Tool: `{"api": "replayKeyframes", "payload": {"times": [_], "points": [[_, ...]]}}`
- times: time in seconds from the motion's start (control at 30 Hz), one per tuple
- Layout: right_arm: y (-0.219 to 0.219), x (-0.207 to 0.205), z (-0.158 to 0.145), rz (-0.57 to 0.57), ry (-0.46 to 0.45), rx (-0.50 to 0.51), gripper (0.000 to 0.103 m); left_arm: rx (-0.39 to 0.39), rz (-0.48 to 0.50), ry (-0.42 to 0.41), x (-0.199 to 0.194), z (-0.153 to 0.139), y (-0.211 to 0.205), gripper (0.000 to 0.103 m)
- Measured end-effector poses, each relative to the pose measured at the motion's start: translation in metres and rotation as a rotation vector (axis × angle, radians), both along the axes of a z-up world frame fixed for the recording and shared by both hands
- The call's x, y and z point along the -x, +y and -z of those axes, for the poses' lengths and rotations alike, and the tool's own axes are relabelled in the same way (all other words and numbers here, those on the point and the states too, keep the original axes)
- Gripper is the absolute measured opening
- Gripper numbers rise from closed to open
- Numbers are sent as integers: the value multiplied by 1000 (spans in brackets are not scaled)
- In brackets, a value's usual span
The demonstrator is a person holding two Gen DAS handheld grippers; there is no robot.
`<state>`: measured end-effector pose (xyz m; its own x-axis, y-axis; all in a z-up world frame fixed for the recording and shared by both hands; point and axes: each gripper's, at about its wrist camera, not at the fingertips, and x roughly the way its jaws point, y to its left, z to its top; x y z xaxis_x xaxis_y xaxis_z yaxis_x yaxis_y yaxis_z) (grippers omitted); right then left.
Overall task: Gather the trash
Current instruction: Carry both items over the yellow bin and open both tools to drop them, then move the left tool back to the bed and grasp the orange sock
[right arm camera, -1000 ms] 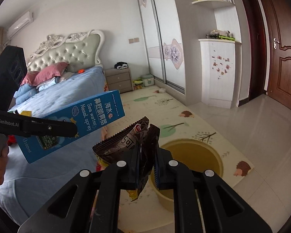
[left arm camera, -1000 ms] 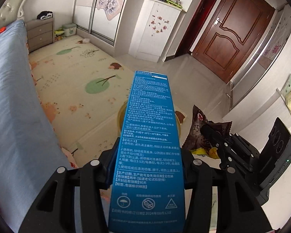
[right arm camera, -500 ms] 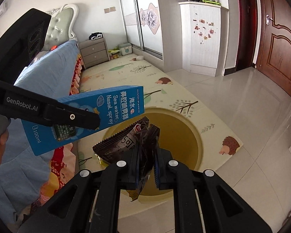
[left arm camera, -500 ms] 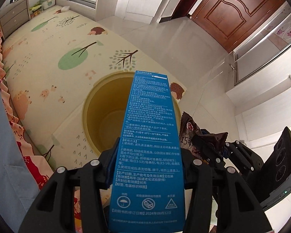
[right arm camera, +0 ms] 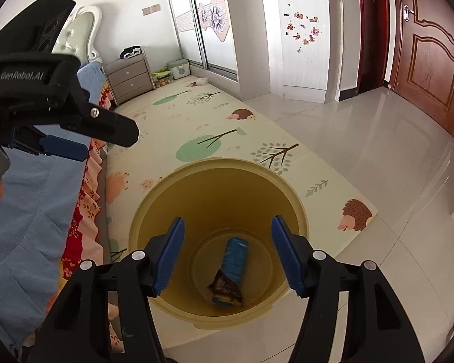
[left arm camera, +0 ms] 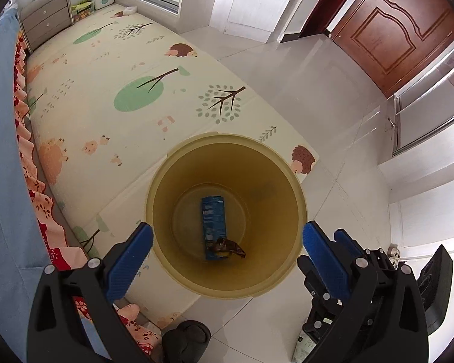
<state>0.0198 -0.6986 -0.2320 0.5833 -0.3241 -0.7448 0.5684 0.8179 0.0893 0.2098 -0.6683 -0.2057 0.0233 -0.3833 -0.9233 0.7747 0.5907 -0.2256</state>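
- The left gripper hangs over the yellow bin, its jaws spread wide with nothing between the blue pads.
- The right gripper is also above the bin, jaws spread apart and holding nothing.
- In the left wrist view the right gripper shows at the lower right edge, just beside the bin's rim; in the right wrist view the left gripper shows at the upper left, above the bed.
- The blue box lies flat on the bottom of the bin, seen lengthwise in both views.
- The brown snack wrapper rests on the near end of the box, partly covering it, and touches the bin's floor.
- The bin stands on the edge of a cream play mat printed with trees and hedgehogs, partly over the glossy tiled floor.
- The bed, with a blue sheet and a red floral skirt, runs along the left side of the mat.
- A grey chest of drawers stands at the head of the bed.
- A white cabinet with stickers stands next to a brown wooden door.
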Motion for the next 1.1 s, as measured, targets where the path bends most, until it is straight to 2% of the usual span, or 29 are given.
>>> {"api": "replayKeyframes", "payload": {"times": [0.2,0.53,0.63,0.8,1.1], "points": [[15,8,-32,-11,-38,54,58,48,-1,-2,8,-31,24,99],[77,19,-102,-98,-160,140,58,200,-84,-130,23,-109,111,99],[104,20,-121,-143,-202,164,58,249,-123,-168,26,-130,149,99],[153,14,-149,-240,-270,185,58,309,-197,-288,36,-157,229,99],[251,-9,-179,-452,-375,151,58,327,-353,-501,54,-188,379,99]]}}
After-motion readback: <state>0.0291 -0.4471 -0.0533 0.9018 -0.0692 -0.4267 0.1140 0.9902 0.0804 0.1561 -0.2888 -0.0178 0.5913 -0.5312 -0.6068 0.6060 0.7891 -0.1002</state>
